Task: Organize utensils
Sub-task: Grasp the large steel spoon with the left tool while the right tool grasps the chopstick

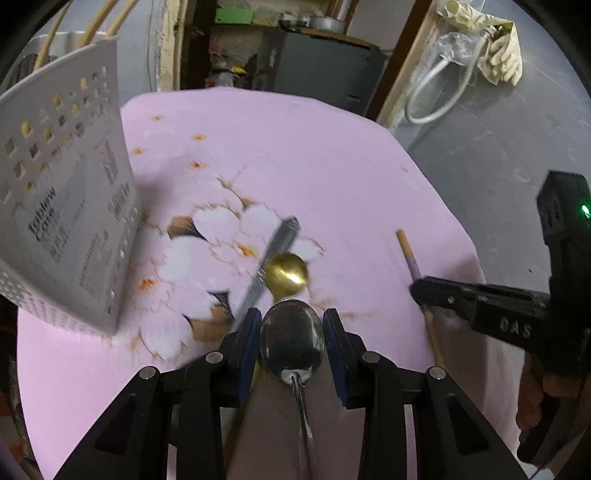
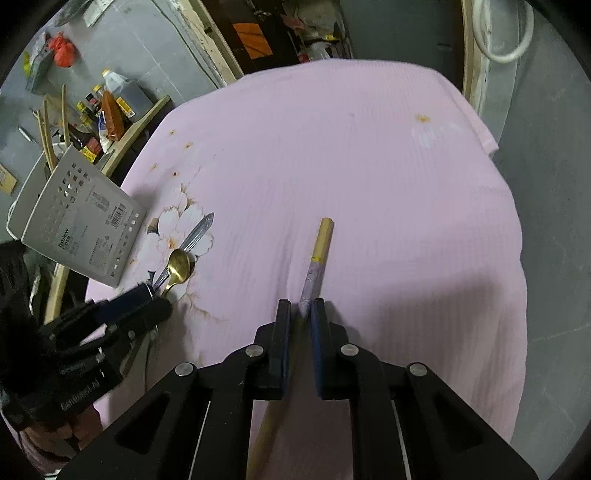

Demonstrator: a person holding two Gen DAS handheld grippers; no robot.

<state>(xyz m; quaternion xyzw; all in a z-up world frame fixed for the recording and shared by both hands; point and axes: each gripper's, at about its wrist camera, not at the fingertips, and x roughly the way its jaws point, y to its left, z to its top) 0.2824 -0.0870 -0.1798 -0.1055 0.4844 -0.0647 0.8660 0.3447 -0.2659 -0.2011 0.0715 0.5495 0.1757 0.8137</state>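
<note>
**Both grippers closed on utensils over the pink cloth**

Silver spoon (image 1: 291, 339): bowl sits between the blue pads of the left gripper (image 1: 292, 338), pads pressing its two edges, handle running back under the gripper. Jaws partly closed, gripping the bowl.

Gold spoon (image 1: 286, 275): bowl lies just beyond the silver spoon's tip, on the floral print. Its handle passes back under the left gripper; where it ends is hidden.

Silver knife (image 1: 275, 254): lies at a slant beside the gold spoon, touching or overlapping its bowl on the left side, tip pointing away toward the far edge. Blurred in the left wrist view; sharper in the right wrist view, where the blade reaches across the white flowers.

Chopsticks (image 2: 317, 258): wooden, with a purple-patterned band midway. The right gripper (image 2: 300, 314) has its jaws nearly shut on the shaft at the lower end of the purple band; the pale far end points away, the bare wood end trails back under the gripper. Whether this is one stick or a pair pressed together I cannot tell.

Utensil holder (image 1: 66, 206): white, perforated, with a printed label, standing tilted at the left edge of the counter, well apart from the chopsticks, near the knife. Long wooden sticks (image 1: 92, 26) rise from it.

Counter (image 2: 369, 147): covered by a pink cloth with white flowers printed on its left part. Grey floor around it; bottles on a shelf (image 2: 110, 107) behind the holder.
</note>
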